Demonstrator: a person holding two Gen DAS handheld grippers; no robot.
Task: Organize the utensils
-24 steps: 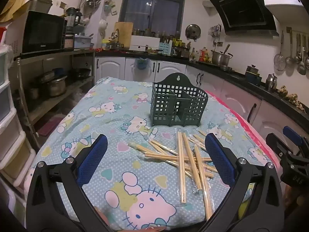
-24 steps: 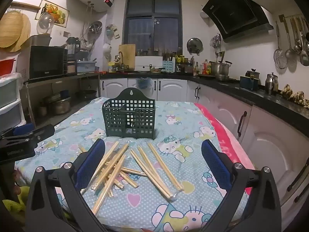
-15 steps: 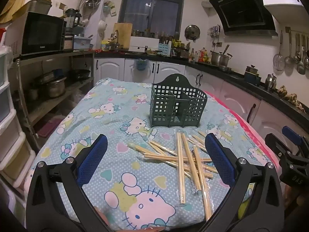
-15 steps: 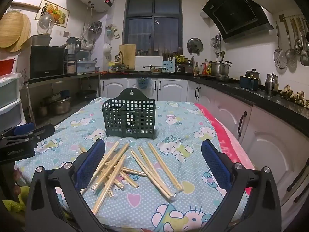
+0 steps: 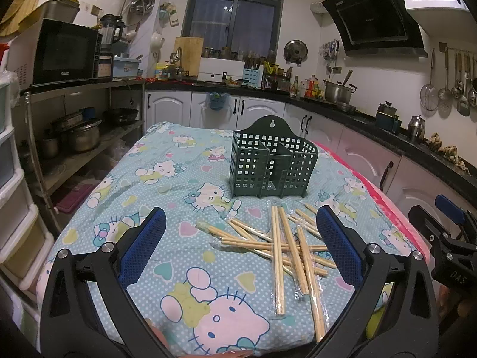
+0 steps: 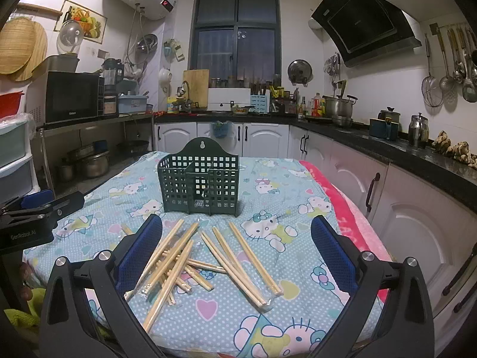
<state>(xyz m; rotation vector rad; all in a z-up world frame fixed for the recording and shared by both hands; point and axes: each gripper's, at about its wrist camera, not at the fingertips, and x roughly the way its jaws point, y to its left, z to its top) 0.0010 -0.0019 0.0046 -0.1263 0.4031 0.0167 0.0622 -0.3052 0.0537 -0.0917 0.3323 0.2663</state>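
A dark green slotted utensil holder [image 5: 272, 164] [image 6: 199, 182] stands upright mid-table, its compartments bare. In front of it lies a loose pile of wooden chopsticks [image 5: 287, 249] [image 6: 190, 259], some in clear wrappers. My left gripper [image 5: 240, 244] hovers above the near table edge, open, its blue pads wide apart with nothing between them; the pile lies ahead and to its right. My right gripper [image 6: 237, 252] is open too, held over the near edge with the chopsticks below and ahead of its fingers, not touched. Each gripper shows at the edge of the other's view.
The table wears a light blue cartoon-cat cloth [image 5: 167, 179] with a pink edge [image 6: 342, 208] on the right. Black counters with white cabinets [image 6: 402, 197] run behind and along the right. A metal shelf with pots [image 5: 80, 137] and plastic drawers [image 5: 12, 208] stand left.
Both grippers stay open and nearly still; the left view has shifted only slightly. The chopsticks and holder have not moved.
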